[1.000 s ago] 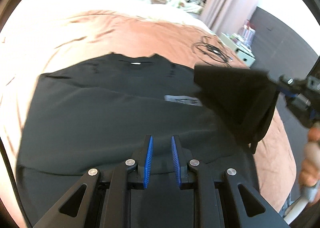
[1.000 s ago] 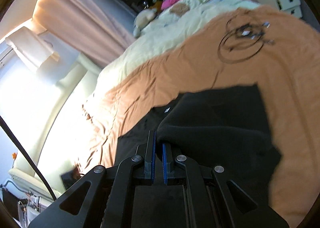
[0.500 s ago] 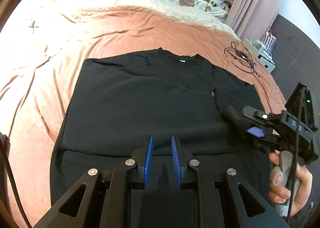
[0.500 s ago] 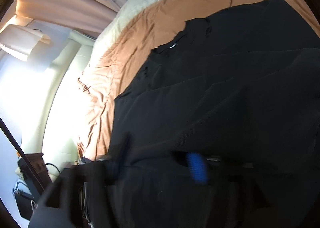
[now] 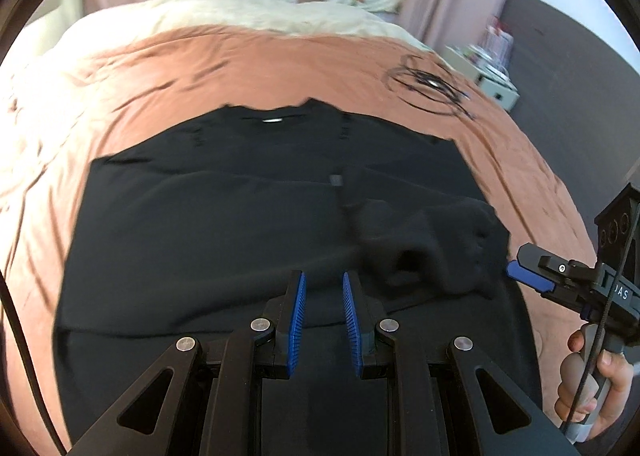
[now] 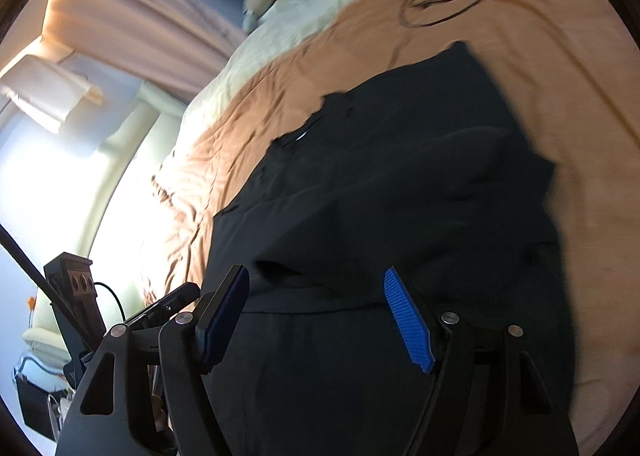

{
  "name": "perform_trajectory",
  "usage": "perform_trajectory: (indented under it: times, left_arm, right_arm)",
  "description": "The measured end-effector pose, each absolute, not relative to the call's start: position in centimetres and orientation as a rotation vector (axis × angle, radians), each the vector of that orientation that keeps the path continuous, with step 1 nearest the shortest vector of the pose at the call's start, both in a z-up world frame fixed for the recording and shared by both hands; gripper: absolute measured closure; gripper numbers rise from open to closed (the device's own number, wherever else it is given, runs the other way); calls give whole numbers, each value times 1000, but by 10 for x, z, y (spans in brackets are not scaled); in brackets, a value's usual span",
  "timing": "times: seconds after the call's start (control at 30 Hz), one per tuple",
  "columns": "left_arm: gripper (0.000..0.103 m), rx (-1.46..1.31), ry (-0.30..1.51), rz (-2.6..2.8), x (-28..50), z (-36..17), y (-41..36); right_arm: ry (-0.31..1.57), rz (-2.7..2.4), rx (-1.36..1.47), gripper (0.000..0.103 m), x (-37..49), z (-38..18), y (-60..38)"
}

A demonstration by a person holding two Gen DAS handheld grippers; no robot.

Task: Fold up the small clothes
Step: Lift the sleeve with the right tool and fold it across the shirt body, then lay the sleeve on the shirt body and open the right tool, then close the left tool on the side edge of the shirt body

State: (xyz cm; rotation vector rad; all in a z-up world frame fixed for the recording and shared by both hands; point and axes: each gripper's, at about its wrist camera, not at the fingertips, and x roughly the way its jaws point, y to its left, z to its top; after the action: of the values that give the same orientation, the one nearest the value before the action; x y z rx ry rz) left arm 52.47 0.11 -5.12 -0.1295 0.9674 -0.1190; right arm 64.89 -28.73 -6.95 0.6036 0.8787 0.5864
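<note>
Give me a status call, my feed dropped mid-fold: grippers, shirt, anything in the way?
Right gripper just opened, nothing between the pads. Left gripper narrow gap, empty. Black shirt flat on bedspread, sleeve bunched on top. Cable coil beyond, clear.

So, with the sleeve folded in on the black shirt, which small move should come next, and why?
Probably smooth the bunched sleeve flat. It lies crumpled on the black shirt, and the right hand-held gripper, whose jaws have just been opening, is beside it with nothing between them. The left hand-held gripper also holds nothing.
</note>
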Motion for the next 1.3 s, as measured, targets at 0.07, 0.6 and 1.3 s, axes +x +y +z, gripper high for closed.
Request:
perform_trajectory:
  times: [0.07,0.6,1.3]
  left_arm:
    - [82,-97,971,-158,532,-51,-22]
    - [72,71,1025,-386,584,-86,-181]
    - [87,114,1065,-368,619,-130,-227]
  right_arm:
    - [867,554,621,34,649,-78,-314]
    - [814,396,756,61,651,-125,-390]
    - [817,397,829,64,612,-118,-397]
